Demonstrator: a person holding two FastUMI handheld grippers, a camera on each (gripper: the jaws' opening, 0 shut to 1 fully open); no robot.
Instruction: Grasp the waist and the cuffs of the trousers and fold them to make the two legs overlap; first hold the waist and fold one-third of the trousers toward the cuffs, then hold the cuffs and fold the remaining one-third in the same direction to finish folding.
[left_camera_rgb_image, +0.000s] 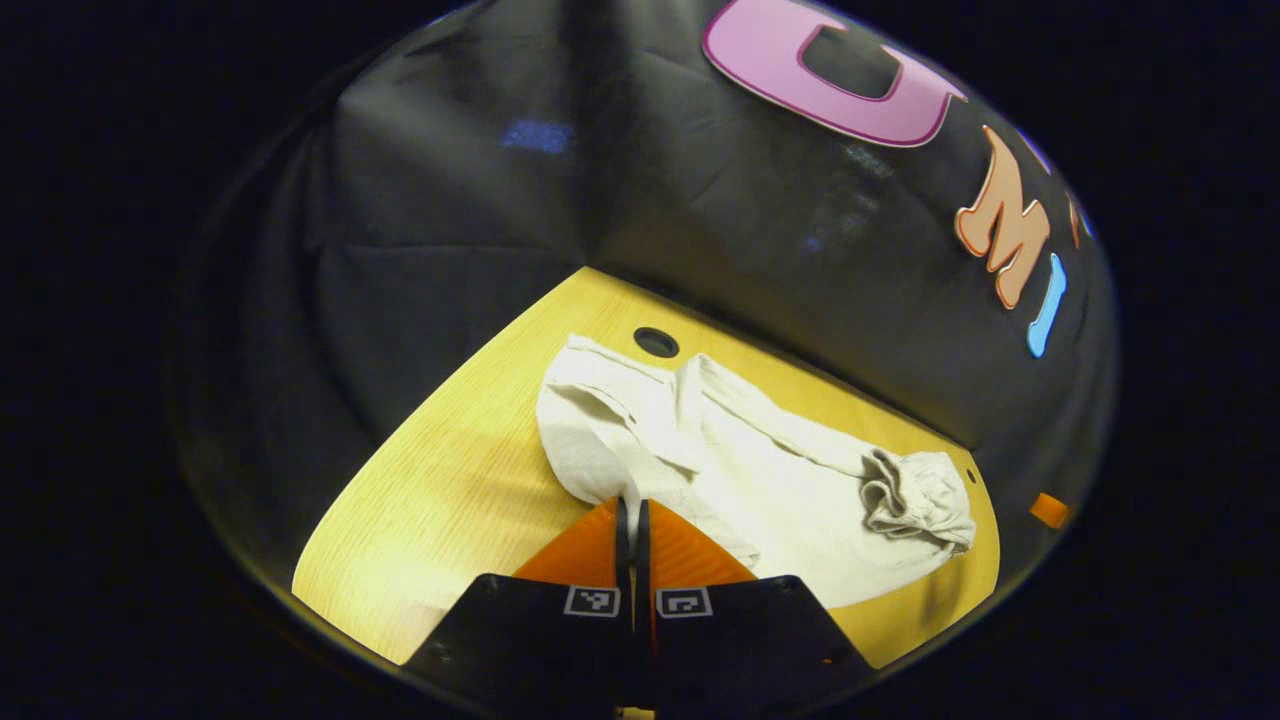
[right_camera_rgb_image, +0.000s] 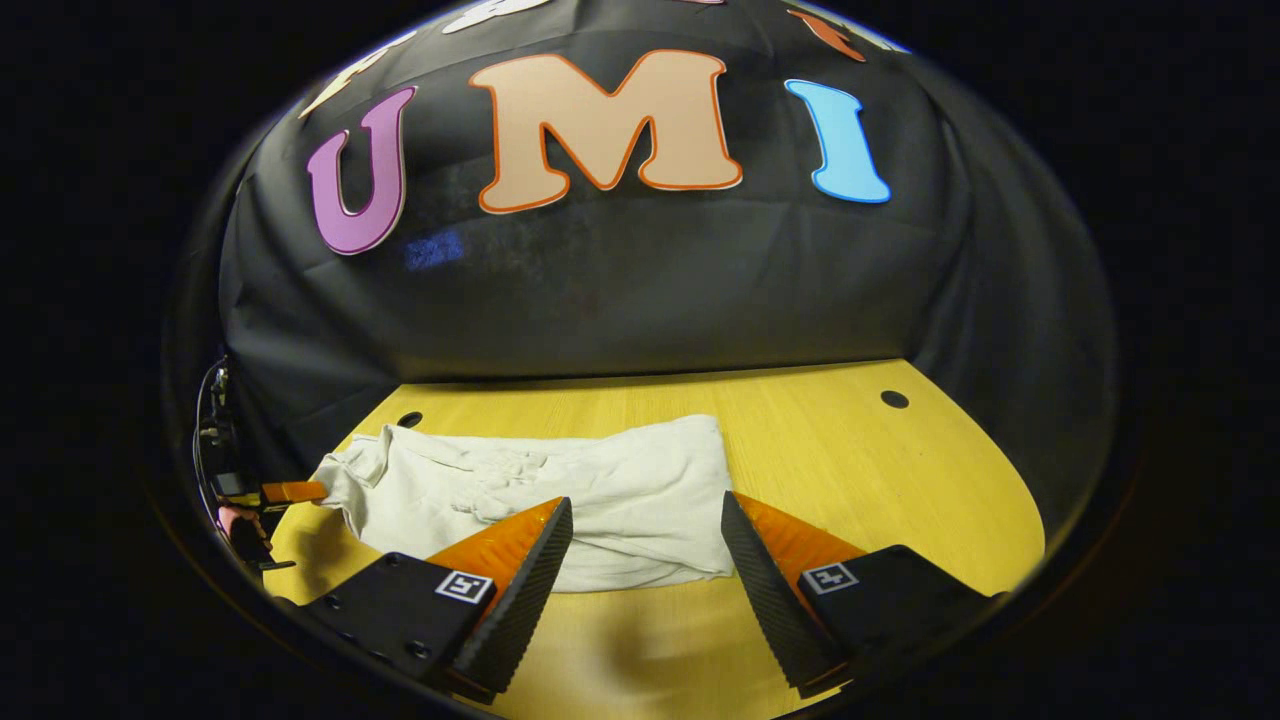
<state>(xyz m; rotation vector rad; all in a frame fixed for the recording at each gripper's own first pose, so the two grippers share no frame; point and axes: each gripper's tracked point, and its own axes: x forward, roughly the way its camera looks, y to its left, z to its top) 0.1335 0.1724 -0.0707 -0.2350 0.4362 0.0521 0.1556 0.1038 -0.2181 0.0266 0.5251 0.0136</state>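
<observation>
Trousers: pale cloth (right_camera_rgb_image: 560, 500) lying on the table (right_camera_rgb_image: 900, 480), stretched sideways in the right gripper view, wrinkled, with one end bunched near the left side.
Trousers in the left gripper view: the cloth (left_camera_rgb_image: 720, 470) goes from the near fingers toward the far right, where one end is crumpled in a lump (left_camera_rgb_image: 920, 500) (waist or cuffs, I cannot tell which).
Left gripper: (left_camera_rgb_image: 632, 515) the two fingers are pressed together with only a thin gap, and the tips are at the near edge of the trousers; a small piece of cloth seems to be pinched between them.
Left gripper from the right gripper view: (right_camera_rgb_image: 295, 491) it is seen far at the left, at the bunched end of the trousers, touching the cloth; a hand (right_camera_rgb_image: 240, 525) holds it there.
Right gripper: (right_camera_rgb_image: 645, 520) the fingers are spread wide apart, nothing is between them; it hangs over the table, the tips are in front of the near edge of the trousers, not touching as far as I see.
Table: yellow wood, with round holes (right_camera_rgb_image: 894, 399) near the back edge.
Wall: black cloth (right_camera_rgb_image: 650, 290) behind the table.
</observation>
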